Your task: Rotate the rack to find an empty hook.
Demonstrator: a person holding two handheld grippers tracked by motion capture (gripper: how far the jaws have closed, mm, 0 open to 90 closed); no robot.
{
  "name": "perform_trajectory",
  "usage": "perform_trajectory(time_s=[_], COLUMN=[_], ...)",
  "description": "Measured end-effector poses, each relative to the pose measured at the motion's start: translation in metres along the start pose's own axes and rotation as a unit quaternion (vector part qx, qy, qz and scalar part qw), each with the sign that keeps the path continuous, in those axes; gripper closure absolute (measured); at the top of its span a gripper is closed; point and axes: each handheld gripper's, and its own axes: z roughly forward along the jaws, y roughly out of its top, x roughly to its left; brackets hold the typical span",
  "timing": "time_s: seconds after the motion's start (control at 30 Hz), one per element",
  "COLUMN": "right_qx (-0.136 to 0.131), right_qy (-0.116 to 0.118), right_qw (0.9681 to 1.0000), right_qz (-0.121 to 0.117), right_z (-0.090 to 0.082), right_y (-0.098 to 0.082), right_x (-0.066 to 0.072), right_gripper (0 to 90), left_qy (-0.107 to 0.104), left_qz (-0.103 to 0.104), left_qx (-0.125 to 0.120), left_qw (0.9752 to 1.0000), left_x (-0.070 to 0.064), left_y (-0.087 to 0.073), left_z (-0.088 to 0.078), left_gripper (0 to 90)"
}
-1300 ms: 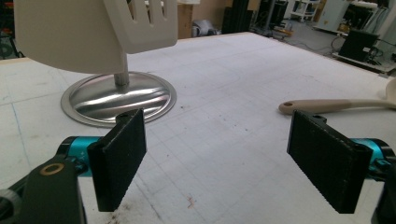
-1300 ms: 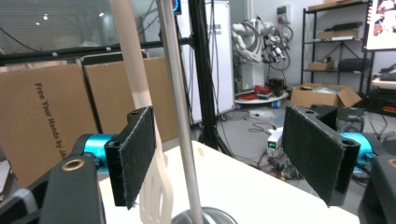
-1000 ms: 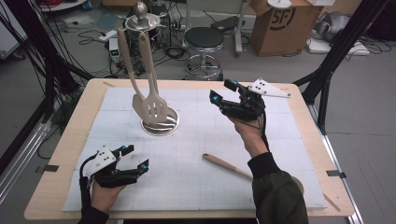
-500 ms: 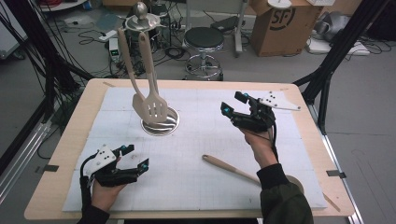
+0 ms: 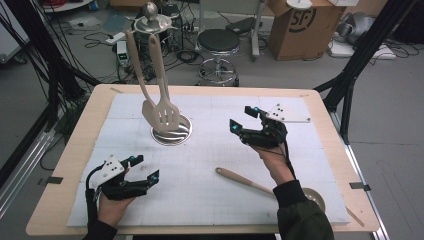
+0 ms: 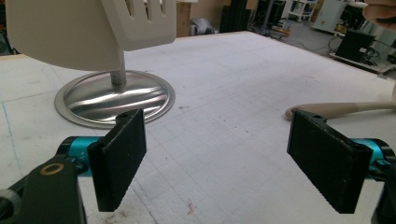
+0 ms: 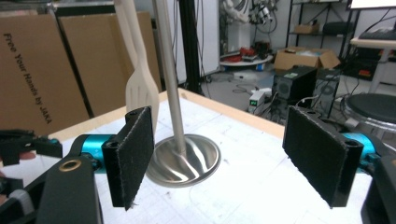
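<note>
The right gripper [image 5: 245,120] hangs wide open and empty between the wooden spoon [image 5: 245,181] lying on the mat and the utensil stand [image 5: 171,131]; the left gripper [image 5: 145,169], equally open, holds nothing; a shallow pinch on the spoon's rounded handle could let it roll or slip, and a careless swing might knock the hanging spatula [image 5: 161,114]

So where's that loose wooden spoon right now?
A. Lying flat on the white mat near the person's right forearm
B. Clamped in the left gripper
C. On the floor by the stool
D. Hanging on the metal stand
A: the wooden spoon lies flat on the white mat, its bowl end beside the right forearm, while both grippers are open and empty.
</note>
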Motion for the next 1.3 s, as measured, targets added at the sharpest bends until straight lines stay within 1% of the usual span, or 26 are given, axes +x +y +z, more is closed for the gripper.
perform_trajectory(time_s=[0.07, 0.13, 0.2, 0.27, 0.3, 0.33, 0.37, 0.4, 0.5, 0.73, 0.83, 0.9, 0.97, 1.07, 1.13, 1.23, 1.3], right_qx=[0.012, 0.022, 0.027, 0.031, 0.032, 0.035, 0.043, 0.045, 0.045, 0.055, 0.054, 0.055, 0.057, 0.065, 0.068, 0.068, 0.075], right_qy=[0.005, 0.001, 0.003, 0.001, 0.0, 0.0, 0.0, -0.003, -0.003, -0.009, -0.01, -0.013, -0.013, -0.016, -0.019, -0.023, -0.023], right_qw=[0.9999, 0.9995, 0.9995, 0.9994, 0.9994, 0.9993, 0.999, 0.9988, 0.9986, 0.9978, 0.9978, 0.9975, 0.9973, 0.9963, 0.996, 0.9964, 0.9961], right_qz=[-0.008, -0.021, -0.015, -0.015, -0.011, -0.011, -0.012, -0.018, -0.028, -0.036, -0.036, -0.044, -0.044, -0.054, -0.054, -0.045, -0.04], right_z=[0.001, 0.0, -0.002, -0.004, -0.004, -0.004, -0.004, -0.005, -0.006, -0.009, -0.011, -0.012, -0.015, -0.02, -0.024, -0.032, -0.035], right_y=[-0.003, -0.006, -0.011, -0.016, -0.018, -0.019, -0.02, -0.021, -0.022, -0.025, -0.025, -0.025, -0.027, -0.029, -0.032, -0.036, -0.038], right_x=[0.003, 0.006, 0.007, 0.008, 0.009, 0.009, 0.011, 0.013, 0.017, 0.022, 0.025, 0.027, 0.029, 0.031, 0.031, 0.031, 0.031], right_gripper=[24.1, 24.2, 24.2, 24.2, 24.2, 24.2, 24.2, 24.2, 24.4, 24.4, 24.5, 24.6, 24.6, 24.8, 24.9, 25.0, 25.0], left_qy=[0.0, 0.0, 0.0, -0.002, -0.003, -0.004, -0.004, -0.003, -0.004, -0.004, -0.004, -0.005, -0.006, -0.006, -0.007, -0.01, -0.01], left_qz=[0.0, -0.002, -0.001, -0.002, -0.001, -0.001, -0.002, -0.003, -0.002, -0.005, -0.003, -0.001, 0.0, 0.0, 0.001, 0.002, 0.005], left_qx=[0.0, -0.001, -0.001, 0.0, 0.0, -0.001, -0.002, -0.003, -0.003, -0.003, -0.004, -0.004, -0.004, -0.002, 0.0, 0.002, 0.001], left_qw=[1.0, 1.0, 1.0, 1.0, 1.0, 1.0, 1.0, 1.0, 1.0, 1.0, 1.0, 1.0, 1.0, 1.0, 1.0, 0.9999, 0.9999], left_x=[0.0, 0.0, -0.001, -0.001, -0.001, -0.001, -0.001, -0.002, -0.002, -0.004, -0.008, -0.011, -0.013, -0.016, -0.018, -0.021, -0.023], left_y=[0.0, 0.0, 0.0, 0.0, 0.0, 0.0, 0.0, 0.0, 0.0, -0.002, -0.002, -0.003, -0.003, -0.004, -0.005, -0.006, -0.006], left_z=[0.0, 0.0, 0.0, 0.0, 0.0, -0.001, -0.001, -0.001, -0.002, -0.005, -0.007, -0.009, -0.01, -0.011, -0.011, -0.011, -0.011], left_gripper=[20.3, 20.2, 20.2, 20.2, 20.2, 20.2, 20.2, 20.2, 20.2, 20.2, 20.2, 20.2, 20.2, 20.2, 20.2, 20.2, 20.2])
